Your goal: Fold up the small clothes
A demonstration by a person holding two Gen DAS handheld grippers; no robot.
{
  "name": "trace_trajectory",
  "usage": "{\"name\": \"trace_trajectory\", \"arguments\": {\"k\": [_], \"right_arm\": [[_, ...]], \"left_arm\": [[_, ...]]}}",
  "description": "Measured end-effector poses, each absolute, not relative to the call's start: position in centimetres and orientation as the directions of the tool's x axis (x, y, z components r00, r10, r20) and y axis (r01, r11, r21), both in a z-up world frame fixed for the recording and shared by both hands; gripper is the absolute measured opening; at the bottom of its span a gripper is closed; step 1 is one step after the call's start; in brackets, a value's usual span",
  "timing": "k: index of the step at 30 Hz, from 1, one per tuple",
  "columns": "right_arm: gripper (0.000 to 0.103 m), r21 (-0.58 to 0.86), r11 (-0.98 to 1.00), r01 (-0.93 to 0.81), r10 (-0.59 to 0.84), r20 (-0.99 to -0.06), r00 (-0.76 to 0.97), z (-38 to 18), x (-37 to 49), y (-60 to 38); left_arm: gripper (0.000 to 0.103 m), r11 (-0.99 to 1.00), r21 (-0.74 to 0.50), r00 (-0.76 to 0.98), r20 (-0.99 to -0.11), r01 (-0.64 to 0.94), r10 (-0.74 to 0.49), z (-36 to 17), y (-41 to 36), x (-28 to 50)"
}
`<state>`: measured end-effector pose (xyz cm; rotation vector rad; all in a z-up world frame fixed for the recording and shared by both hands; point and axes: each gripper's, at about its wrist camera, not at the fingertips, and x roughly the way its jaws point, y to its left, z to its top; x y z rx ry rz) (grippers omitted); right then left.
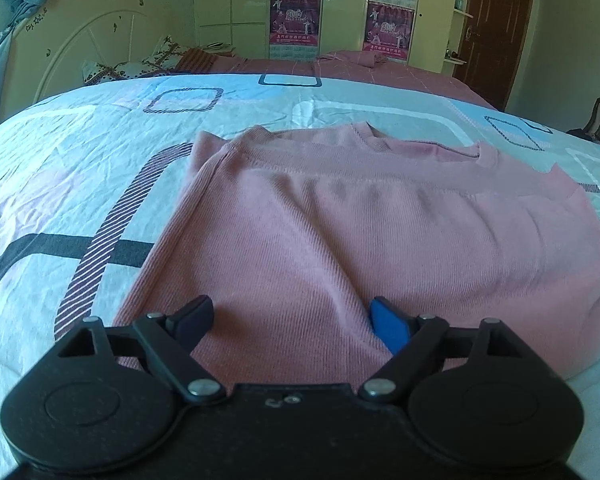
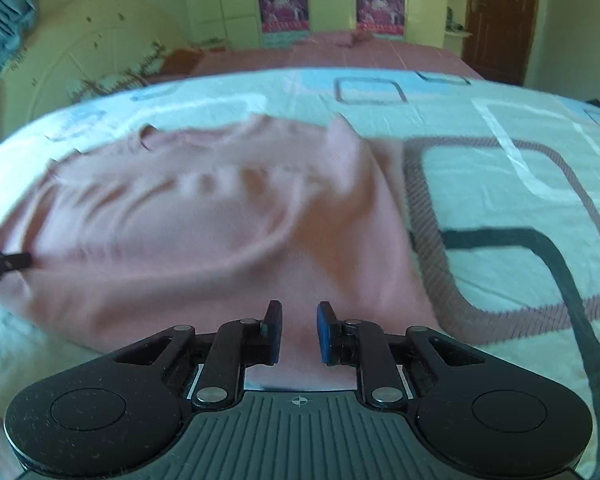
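**A:** Where is the garment?

**B:** The pink top (image 1: 340, 232) lies spread on the patterned bedspread (image 1: 80, 168), filling the middle of the left wrist view, its neckline toward the upper centre of the frame and its hem running down to the bottom.

**A:** And the left tool?

**B:** The left tool (image 1: 292, 320) sits at the bottom centre, directly over the near edge of the top. Its jaws stand wide apart, the dark finger to the left and the blue one to the right, with pink fabric bulging up between them. Both tips press into the cloth, but nothing is pinched.

**A:** The right side?

**B:** In the right wrist view the picture is blurred. The top (image 2: 220, 220) spreads across the left and middle of the frame, its right edge next to the striped loop printed on the bedspread (image 2: 520, 200). The right tool (image 2: 298, 332) is at the bottom centre, jaws parted by a narrow gap, the top's near edge just beyond and below the tips. No cloth is caught between them as far as the view shows.

**A:** Anything else?

**B:** A dark tip of the left tool (image 2: 8, 262) shows at the left edge, touching the top.
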<state>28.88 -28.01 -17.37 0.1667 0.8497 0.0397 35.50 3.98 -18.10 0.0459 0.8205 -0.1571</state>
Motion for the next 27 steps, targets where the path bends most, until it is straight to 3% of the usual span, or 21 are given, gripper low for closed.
{"name": "trace_trajectory", "arguments": {"k": [2, 3, 4, 16, 21, 27], "right_arm": [[0.036, 0.181, 0.983, 0.004, 0.131, -0.725, 0.677, -16.8, 29.5, -26.9], [0.056, 0.192, 0.981, -0.009, 0.146, -0.714, 0.685, -16.6, 29.9, -26.4], [0.062, 0.197, 0.98, -0.021, 0.156, -0.702, 0.695, -16.4, 30.2, -25.9], [0.062, 0.213, 0.971, -0.104, 0.219, -0.63, 0.745, -15.1, 36.2, -20.2], [0.062, 0.169, 0.984, -0.059, 0.157, -0.659, 0.736, -16.5, 37.9, -18.1], [0.062, 0.083, 0.996, -0.03, 0.081, -0.715, 0.694, -19.2, 38.6, -17.0]], "left_arm": [[0.085, 0.987, -0.024, 0.669, -0.733, 0.158, -0.124, -17.6, 3.6, 35.7], [0.085, 0.987, -0.023, 0.673, -0.729, 0.161, -0.127, -17.3, 3.3, 35.8], [0.085, 0.987, -0.014, 0.678, -0.725, 0.163, -0.122, -16.9, 3.0, 35.9], [0.087, 0.989, 0.016, 0.681, -0.727, 0.15, -0.091, -17.3, 1.2, 40.0], [0.093, 0.989, -0.005, 0.662, -0.743, 0.145, -0.101, -19.0, 2.3, 40.7], [0.092, 0.983, -0.029, 0.645, -0.752, 0.179, -0.139, -18.4, 3.1, 40.6]]}}
